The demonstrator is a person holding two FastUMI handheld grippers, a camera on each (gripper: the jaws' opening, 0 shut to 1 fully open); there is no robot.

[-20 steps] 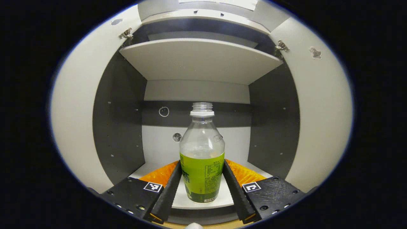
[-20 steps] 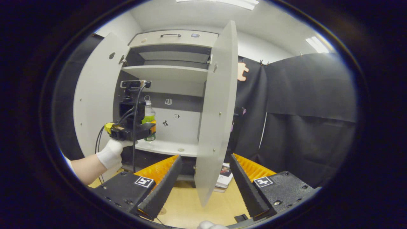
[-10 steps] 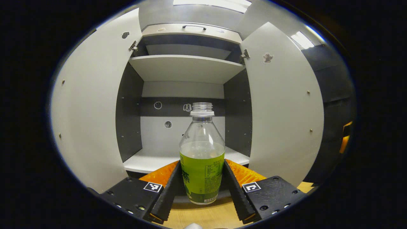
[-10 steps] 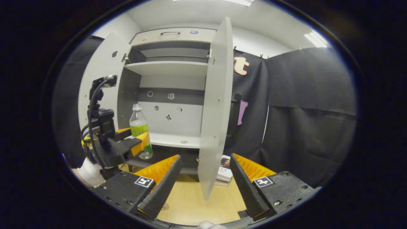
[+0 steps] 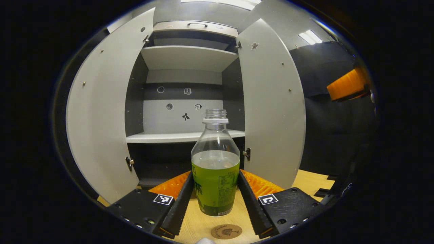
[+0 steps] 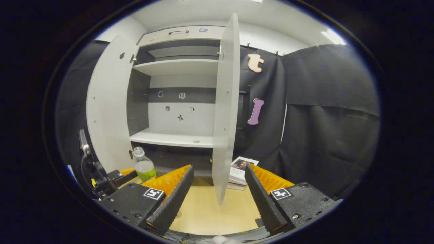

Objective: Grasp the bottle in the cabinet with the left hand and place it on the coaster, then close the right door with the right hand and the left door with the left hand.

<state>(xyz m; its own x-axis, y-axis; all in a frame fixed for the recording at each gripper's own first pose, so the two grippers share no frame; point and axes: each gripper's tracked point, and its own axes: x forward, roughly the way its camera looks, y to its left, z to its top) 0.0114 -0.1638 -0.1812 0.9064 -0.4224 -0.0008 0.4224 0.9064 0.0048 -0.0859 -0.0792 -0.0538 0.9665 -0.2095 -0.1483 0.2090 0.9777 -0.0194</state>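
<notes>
Since the earlier frame, the bottle (image 5: 215, 169) has been carried out of the cabinet (image 5: 184, 137) and lowered toward the table (image 5: 203, 225). It is gripped upright between both fingers of the left tongs (image 5: 215, 203), which are closed against its green label. A round coaster (image 5: 226, 231) is seen on the table just nearer than the bottle's base; whether the bottle touches the table cannot be told. In the right gripper view, the bottle (image 6: 144, 166) and the left tongs (image 6: 118, 176) are seen low at the left, in front of the left door (image 6: 106, 108). The right tongs (image 6: 217, 189) are held wide apart with nothing between them, the edge of the right door (image 6: 225, 108) just beyond. Both doors stand open. Books (image 6: 241, 168) lie on the table by the right door.
</notes>
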